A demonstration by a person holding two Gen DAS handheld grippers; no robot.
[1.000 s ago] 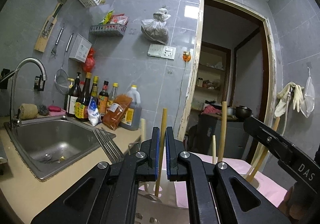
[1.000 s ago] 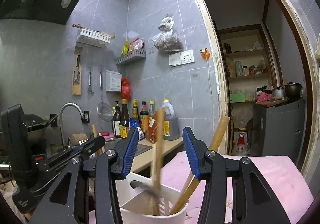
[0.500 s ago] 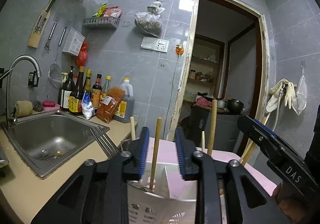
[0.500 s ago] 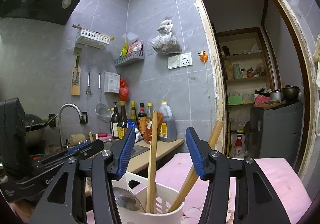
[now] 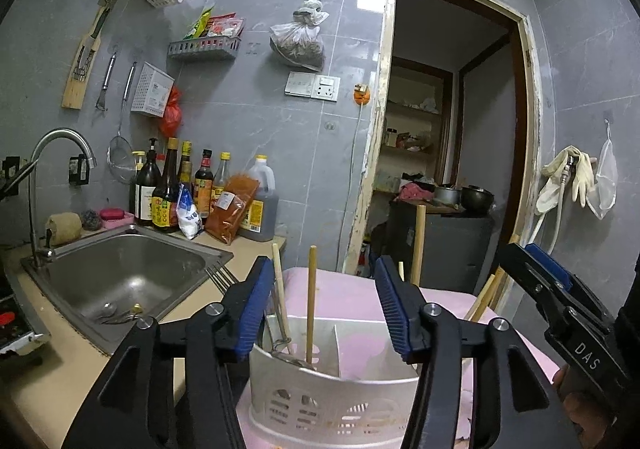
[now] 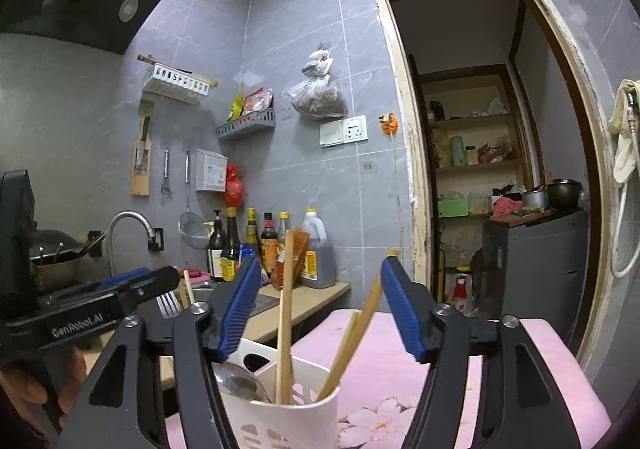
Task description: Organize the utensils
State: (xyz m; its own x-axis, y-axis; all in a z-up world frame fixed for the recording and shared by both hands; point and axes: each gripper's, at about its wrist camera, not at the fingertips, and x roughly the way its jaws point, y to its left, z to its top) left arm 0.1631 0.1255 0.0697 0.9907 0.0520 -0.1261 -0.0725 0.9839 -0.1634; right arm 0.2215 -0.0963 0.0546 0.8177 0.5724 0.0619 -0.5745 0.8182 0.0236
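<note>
— Grey tiled kitchen, sink [image 5: 120,281] off to the left, and a white holder [image 5: 332,389] sitting on the pink cloth [image 6: 460,369]. Where are the utensils?

— Standing in the holder: wooden chopsticks [image 5: 311,305] upright, a spoon [image 6: 240,385] beside them.

— And the left gripper [image 5: 324,309]?

— Fingers wide apart either side of the holder, gripping nothing.

— Right gripper [image 6: 320,309]?

— Same: spread open above the holder, empty.
</note>
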